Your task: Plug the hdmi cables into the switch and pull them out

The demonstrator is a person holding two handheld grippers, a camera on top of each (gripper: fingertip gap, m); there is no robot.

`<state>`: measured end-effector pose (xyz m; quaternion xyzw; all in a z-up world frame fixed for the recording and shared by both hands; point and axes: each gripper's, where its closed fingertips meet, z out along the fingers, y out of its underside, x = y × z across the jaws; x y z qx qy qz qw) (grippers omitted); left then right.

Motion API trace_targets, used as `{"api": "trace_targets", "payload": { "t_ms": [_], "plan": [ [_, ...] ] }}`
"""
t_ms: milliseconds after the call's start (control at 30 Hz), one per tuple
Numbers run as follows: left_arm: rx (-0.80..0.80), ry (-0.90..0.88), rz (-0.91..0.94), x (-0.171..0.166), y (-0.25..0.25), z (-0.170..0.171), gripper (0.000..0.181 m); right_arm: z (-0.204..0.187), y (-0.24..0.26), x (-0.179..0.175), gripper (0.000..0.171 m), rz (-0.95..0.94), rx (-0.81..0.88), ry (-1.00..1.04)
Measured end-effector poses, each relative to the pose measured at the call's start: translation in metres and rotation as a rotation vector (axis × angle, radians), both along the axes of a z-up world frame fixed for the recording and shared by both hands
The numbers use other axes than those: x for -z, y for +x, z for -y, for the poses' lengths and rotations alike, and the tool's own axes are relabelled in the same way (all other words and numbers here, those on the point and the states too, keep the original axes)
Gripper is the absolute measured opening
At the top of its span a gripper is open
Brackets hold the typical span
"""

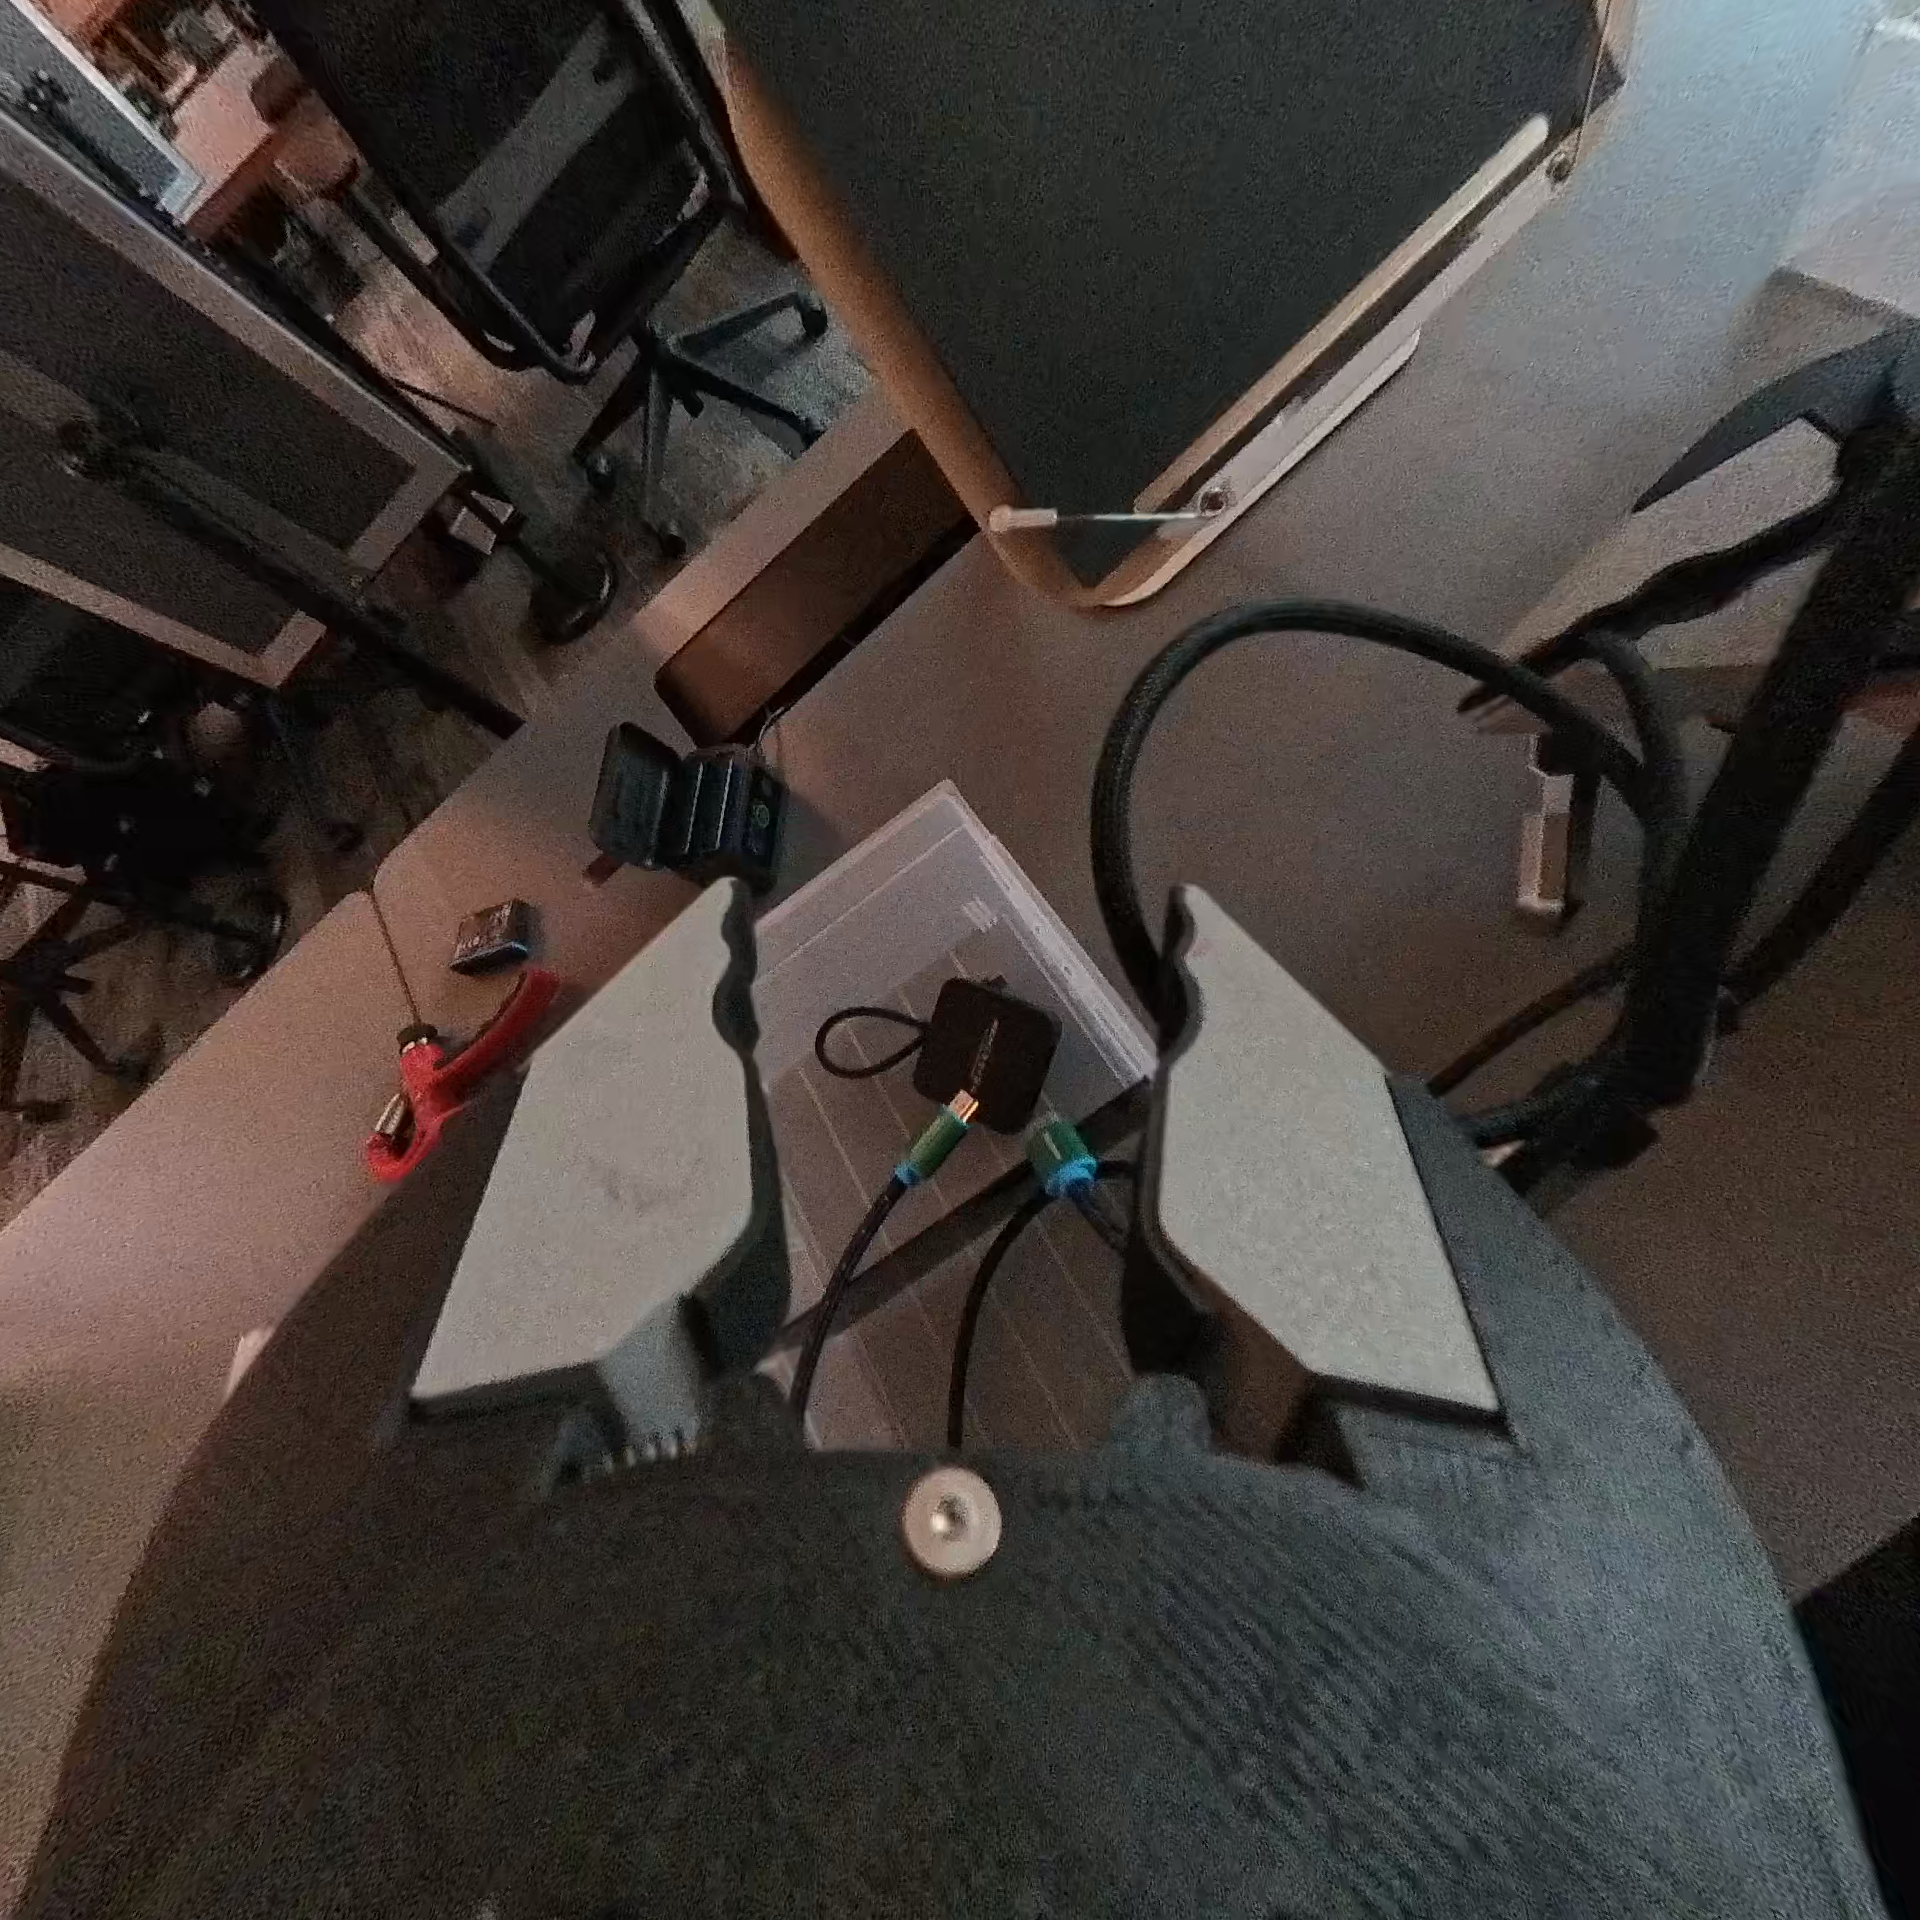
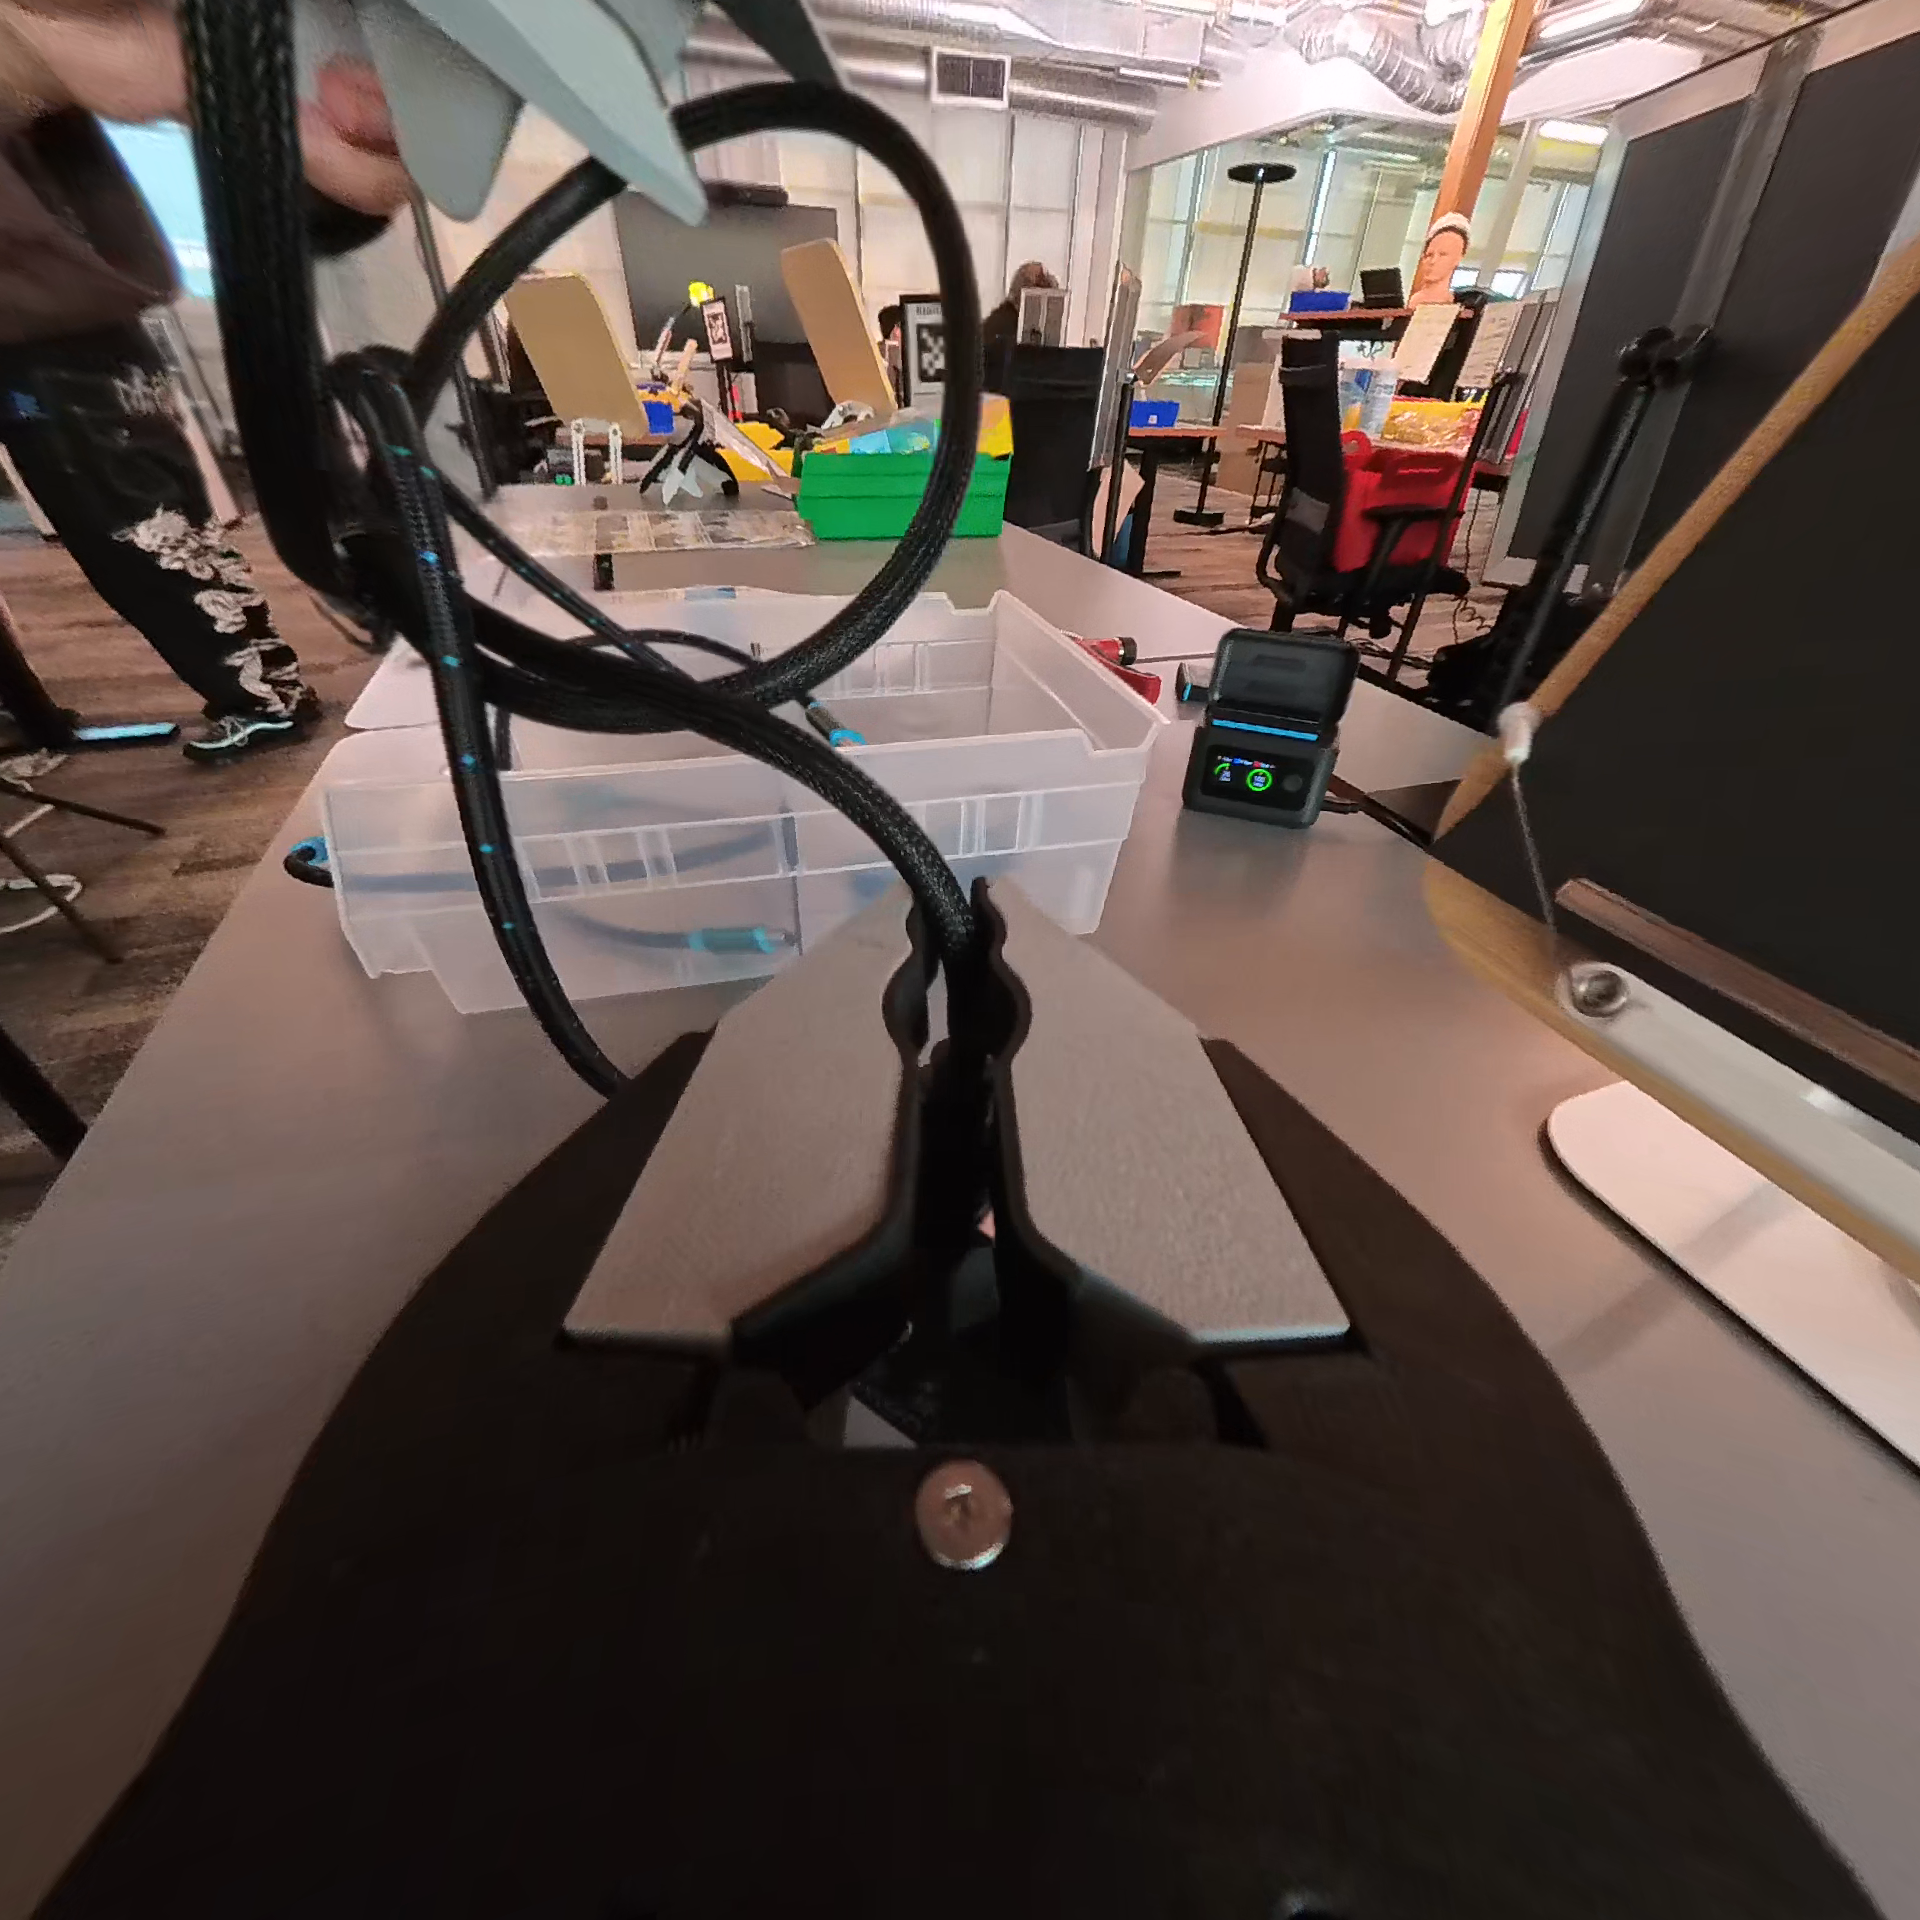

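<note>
Between the closed fingers of the right claw (image 2: 961, 935) a thick black braided cable (image 2: 940, 436) is pinched; from the tips it rises, loops wide over the table (image 2: 1299, 997) and climbs to the upper left, where the left claw (image 2: 582, 156) shows beside a person's hand (image 2: 343, 114). Thinner black cables flecked with blue (image 2: 457, 717) hang in the same bundle. Just beyond the right claw sits a clear plastic bin (image 2: 1039, 727), with blue-ended plugs visible inside through its walls. To its right stands a small dark charging case (image 2: 1262, 743) with its lid up. In the left wrist view, the left claw (image 1: 956, 914) hangs above the table with its fingers spread apart and nothing between them, the thick cable (image 1: 1122, 769) curving past its right finger. Below the gap lies the black switch (image 1: 987, 1049) in the bin (image 1: 935, 894); one green-and-blue HDMI plug (image 1: 935, 1138) has its tip at the switch's near edge, a second plug (image 1: 1055, 1158) just right of it. Far left on the table lies a red tool (image 1: 457, 1070).
</note>
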<state>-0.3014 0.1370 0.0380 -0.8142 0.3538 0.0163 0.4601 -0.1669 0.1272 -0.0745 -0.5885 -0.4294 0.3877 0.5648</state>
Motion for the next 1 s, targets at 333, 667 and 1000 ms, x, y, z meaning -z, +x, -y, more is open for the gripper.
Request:
{"api": "trace_targets", "payload": {
  "t_ms": [333,667,1000],
  "plan": [
    [-0.081,-0.024,-0.06,0.001,-0.022,0.027,0.073,-0.006,-0.005,0.015,0.002,0.051,0.031,-0.063],
    [0.106,-0.112,0.239,-0.006,-0.008,0.055,0.043,-0.019,0.0,0.033,0.0,0.081,0.051,-0.143],
    [0.19,-0.034,-0.187,0.056,0.039,0.024,0.041,-0.01,-0.007,0.037,0.0,0.111,0.006,-0.096]
  ]
}}
